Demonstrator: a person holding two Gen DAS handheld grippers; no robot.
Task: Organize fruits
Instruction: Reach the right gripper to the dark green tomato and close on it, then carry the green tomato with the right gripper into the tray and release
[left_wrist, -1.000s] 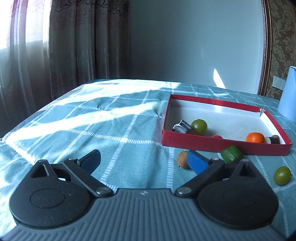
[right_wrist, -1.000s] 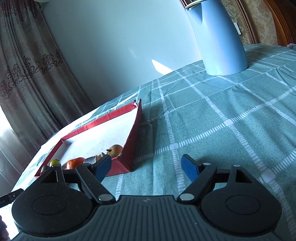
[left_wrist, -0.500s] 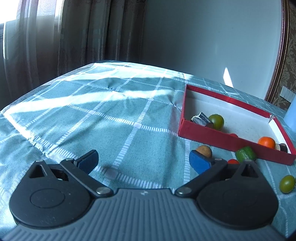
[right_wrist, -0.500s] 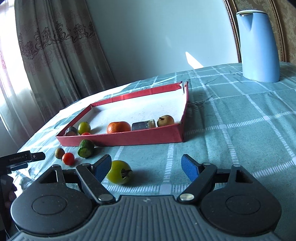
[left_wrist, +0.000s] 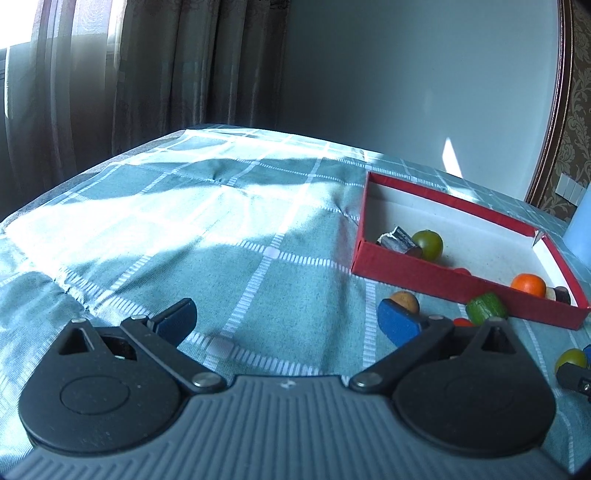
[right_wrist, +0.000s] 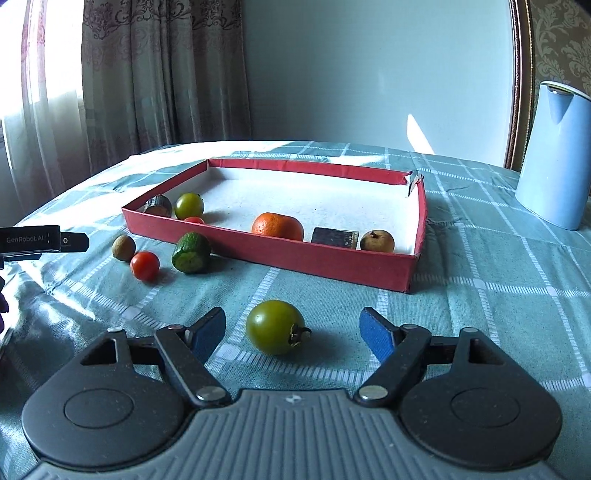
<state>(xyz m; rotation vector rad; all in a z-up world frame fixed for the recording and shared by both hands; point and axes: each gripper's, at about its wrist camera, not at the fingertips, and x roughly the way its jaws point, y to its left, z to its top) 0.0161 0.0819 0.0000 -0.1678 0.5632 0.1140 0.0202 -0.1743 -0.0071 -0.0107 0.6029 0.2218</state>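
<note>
Left wrist view: left gripper (left_wrist: 286, 319) has its jaws wide apart with nothing in them, just checked cloth (left_wrist: 177, 236) on the bench. Red box (left_wrist: 436, 275) sits off to the right.

Right wrist view: right gripper (right_wrist: 291, 330) jaws are closing, green tomato (right_wrist: 275, 326) sits between them on the cloth, pads not touching it. Red tomato (right_wrist: 144, 265) and cucumber chunk (right_wrist: 191, 252) lie outside the box, orange (right_wrist: 277, 226) inside.
</note>
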